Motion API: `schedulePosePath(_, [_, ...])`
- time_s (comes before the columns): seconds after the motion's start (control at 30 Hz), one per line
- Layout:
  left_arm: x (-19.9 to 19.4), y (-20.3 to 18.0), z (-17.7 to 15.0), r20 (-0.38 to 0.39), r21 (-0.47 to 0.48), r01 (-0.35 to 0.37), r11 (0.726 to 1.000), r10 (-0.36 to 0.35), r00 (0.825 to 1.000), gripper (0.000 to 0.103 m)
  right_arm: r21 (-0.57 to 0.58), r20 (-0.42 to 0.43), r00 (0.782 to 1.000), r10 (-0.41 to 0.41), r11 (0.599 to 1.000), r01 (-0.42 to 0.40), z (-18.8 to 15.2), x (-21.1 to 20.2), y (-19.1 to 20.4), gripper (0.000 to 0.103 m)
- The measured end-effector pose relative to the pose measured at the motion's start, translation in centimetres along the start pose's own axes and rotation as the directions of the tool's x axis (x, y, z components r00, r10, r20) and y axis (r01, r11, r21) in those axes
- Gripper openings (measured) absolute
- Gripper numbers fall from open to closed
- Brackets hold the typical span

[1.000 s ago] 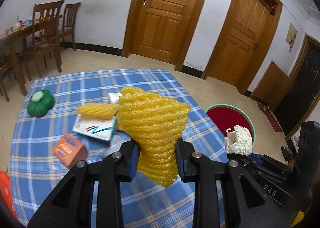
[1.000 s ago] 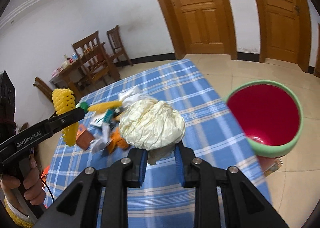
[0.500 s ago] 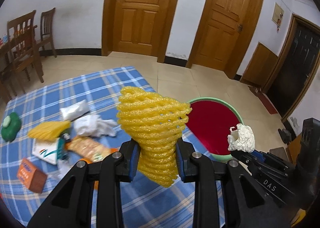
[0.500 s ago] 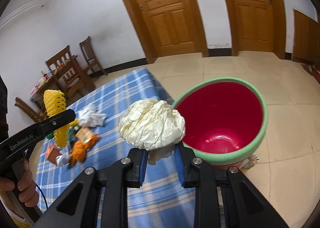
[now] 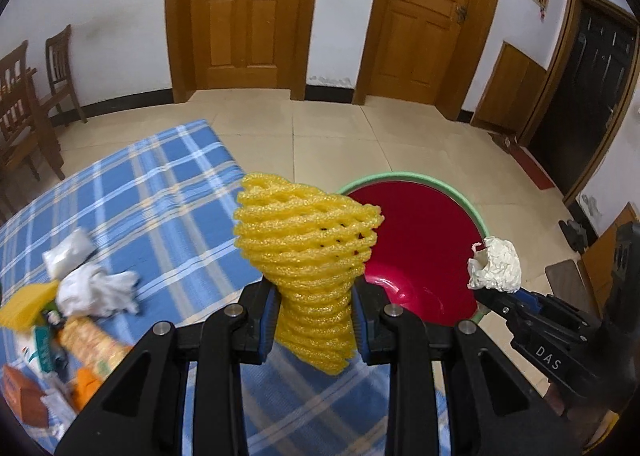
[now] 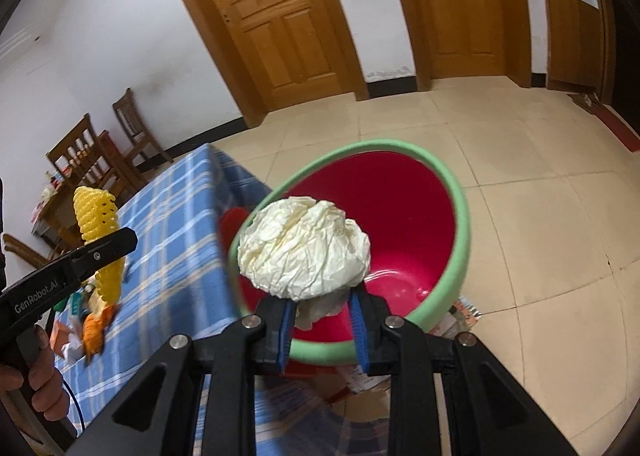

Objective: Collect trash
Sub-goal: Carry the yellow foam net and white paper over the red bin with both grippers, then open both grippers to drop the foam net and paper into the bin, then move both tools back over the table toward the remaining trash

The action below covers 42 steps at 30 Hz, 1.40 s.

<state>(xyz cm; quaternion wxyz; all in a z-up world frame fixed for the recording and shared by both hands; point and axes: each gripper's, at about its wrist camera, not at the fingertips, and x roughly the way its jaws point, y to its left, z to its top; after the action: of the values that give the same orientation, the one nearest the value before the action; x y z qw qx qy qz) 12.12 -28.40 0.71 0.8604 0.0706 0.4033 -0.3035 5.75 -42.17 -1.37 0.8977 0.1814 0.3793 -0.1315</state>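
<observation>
1. Left wrist view: the left gripper (image 5: 313,322) pinches a yellow foam fruit net (image 5: 308,252) between its blue-padded fingers (image 5: 267,322). The net's narrow lower part sits squeezed between the pads, and its wide open mouth flares up and forward above the fingertips. Behind the net stands a red bucket with a green rim (image 5: 420,256), on the tiled floor just beside the blue plaid tablecloth (image 5: 160,192). On the cloth to the left lie a crumpled white tissue (image 5: 96,290), snack wrappers (image 5: 86,340) and a small orange box (image 5: 20,396). At right, the right gripper (image 5: 490,292) carries a crumpled paper ball (image 5: 496,270) near the bucket's rim.

2. Right wrist view: the right gripper (image 6: 320,312) clamps the crumpled paper ball (image 6: 304,248) by its lower end; the bulk bulges above the fingertips, in front of the red bucket's (image 6: 400,224) open mouth. At left, the left gripper (image 6: 112,248), held by a hand (image 6: 38,372), grips the yellow net (image 6: 98,232) over the tablecloth (image 6: 176,224).
</observation>
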Motion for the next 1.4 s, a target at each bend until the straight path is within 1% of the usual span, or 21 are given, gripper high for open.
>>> schedulePosePath(0.17, [2.8,-1.6,0.7,-0.036,0.032,0.009,0.999,-0.008,0.999,0.032,0.021,-0.011,1.000,-0.028,0.999,0.028,0.5,1.1,-1.9,0.028])
schedulePosePath(0.27, [4.1,-2.2,0.9,-0.051,0.043,0.011,0.999,-0.009,0.999,0.032,0.025,-0.016,0.999,-0.034,0.999,0.035,0.6,1.4,-2.4,0.031])
schedulePosePath(0.37, [5.2,-2.9,1.1,-0.074,0.052,0.021,0.998,-0.017,0.997,0.032,0.033,-0.016,0.999,-0.045,0.998,0.046,0.6,1.6,-2.9,0.032])
schedulePosePath(0.43, [5.8,-3.1,1.2,-0.083,0.062,0.025,0.998,-0.020,0.996,0.032,0.035,-0.013,0.999,-0.049,0.998,0.050,0.6,1.6,-3.2,0.035])
schedulePosePath(0.5, [6.2,-3.4,1.3,-0.086,0.075,0.021,0.997,-0.015,0.996,0.035,0.033,-0.008,0.999,-0.047,0.998,0.047,0.6,1.5,-3.3,0.041])
schedulePosePath(0.57, [6.5,-3.5,1.4,-0.089,0.079,0.025,0.997,-0.018,0.996,0.044,0.033,-0.004,0.999,-0.047,0.998,0.047,0.7,1.5,-3.3,0.046])
schedulePosePath(0.6, [6.5,-3.6,1.4,-0.087,0.079,0.026,0.997,-0.019,0.996,0.046,0.035,-0.004,0.999,-0.046,0.998,0.046,0.8,1.7,-3.2,0.047])
schedulePosePath(0.67, [6.3,-3.8,1.5,-0.080,0.080,0.026,0.996,-0.019,0.997,0.057,0.039,-0.002,0.999,-0.043,0.998,0.043,0.9,1.7,-3.4,0.051])
schedulePosePath(0.73, [6.2,-3.8,1.5,-0.070,0.078,0.017,0.997,-0.011,0.997,0.063,0.042,0.005,0.999,-0.042,0.998,0.042,0.8,1.6,-3.4,0.053])
schedulePosePath(0.83, [5.8,-3.7,1.6,-0.058,0.070,0.003,0.998,0.001,0.998,0.068,0.047,0.012,0.999,-0.039,0.998,0.039,0.8,1.3,-3.5,0.054])
schedulePosePath(1.13, [4.3,-3.1,1.8,-0.036,0.037,-0.002,0.999,0.003,0.999,0.071,0.049,0.028,0.999,-0.036,0.998,0.034,0.9,0.2,-3.4,0.054])
schedulePosePath(1.4, [1.7,-2.4,1.5,-0.003,0.014,-0.009,1.000,0.009,1.000,0.071,0.045,0.045,0.999,-0.026,0.999,0.024,1.2,-0.7,-2.3,0.054])
